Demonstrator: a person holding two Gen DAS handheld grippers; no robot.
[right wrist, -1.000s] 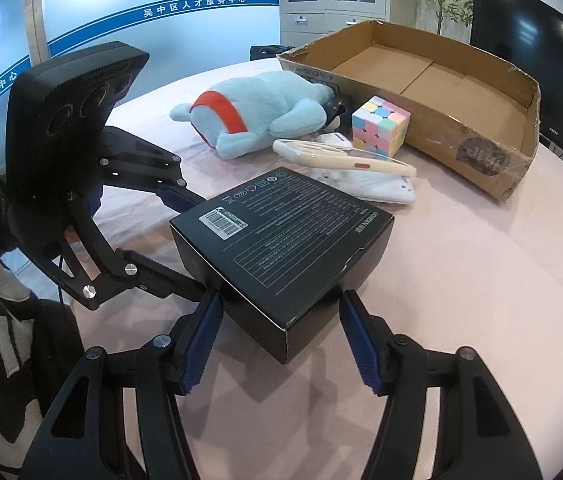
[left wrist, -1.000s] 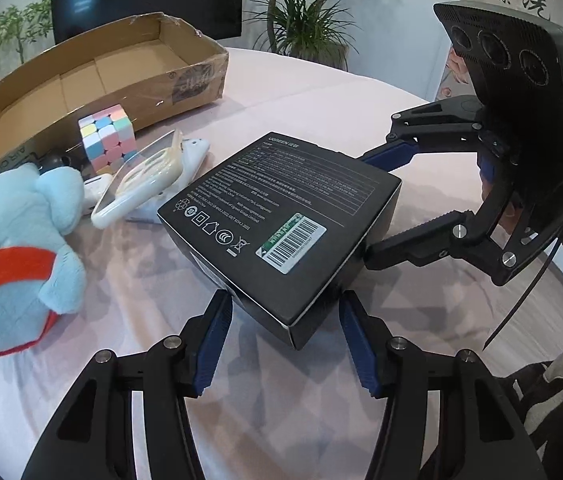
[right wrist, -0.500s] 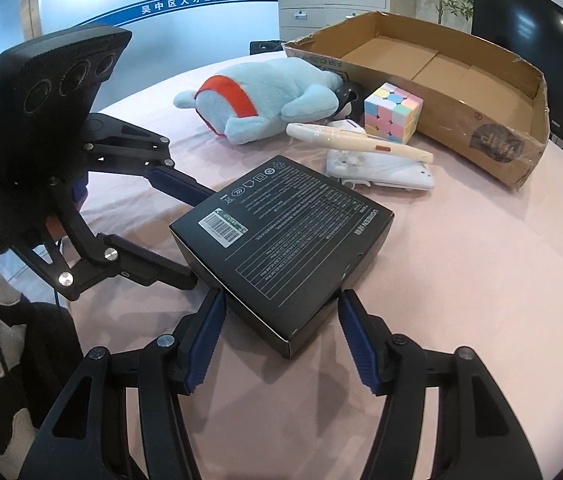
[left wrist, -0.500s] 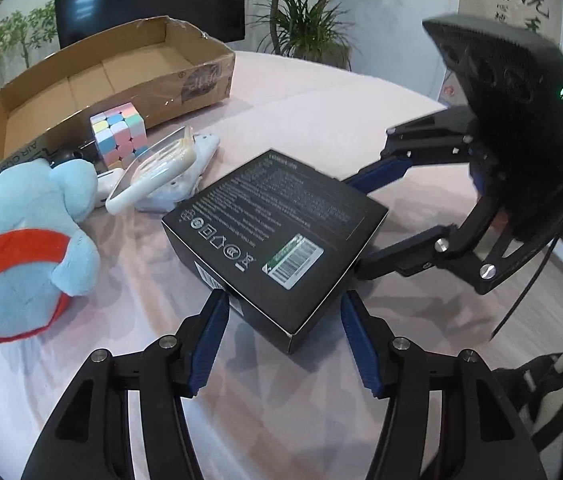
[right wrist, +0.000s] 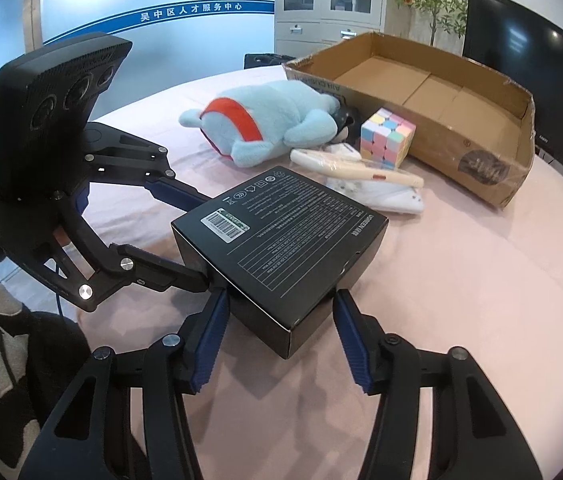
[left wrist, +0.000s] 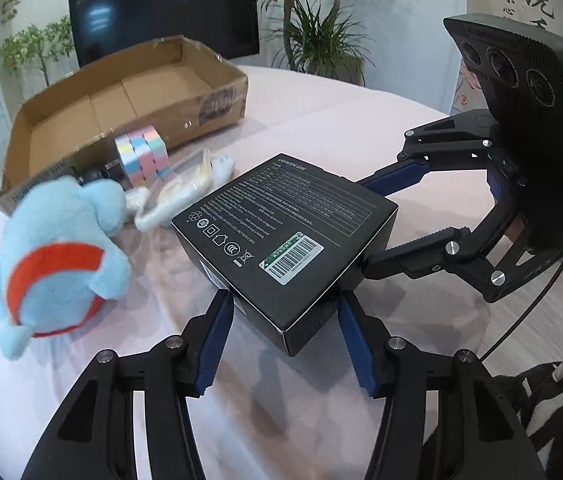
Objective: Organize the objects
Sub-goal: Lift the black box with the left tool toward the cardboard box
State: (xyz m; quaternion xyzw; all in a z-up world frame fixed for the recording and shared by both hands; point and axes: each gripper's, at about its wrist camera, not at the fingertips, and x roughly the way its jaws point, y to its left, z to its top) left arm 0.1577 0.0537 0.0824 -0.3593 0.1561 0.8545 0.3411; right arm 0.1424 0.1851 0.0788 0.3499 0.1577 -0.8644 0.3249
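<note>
The left gripper (left wrist: pixel 286 312) has its jaws spread around one near corner of the black box (left wrist: pixel 285 236), the blue pads at or just beside the box's two side faces; whether they press it cannot be told. The right gripper (right wrist: pixel 277 312) straddles another corner the same way, jaws wide. The box sits on the pink-covered table (right wrist: pixel 461 280), label side up. Beyond it lie a white and cream packet (right wrist: pixel 365 180), a pastel puzzle cube (right wrist: pixel 387 138) and a blue plush toy (right wrist: pixel 265 124) with a red band. Behind these stands an open cardboard tray (right wrist: pixel 473 152), and further back a dark screen (left wrist: pixel 165 12).
</note>
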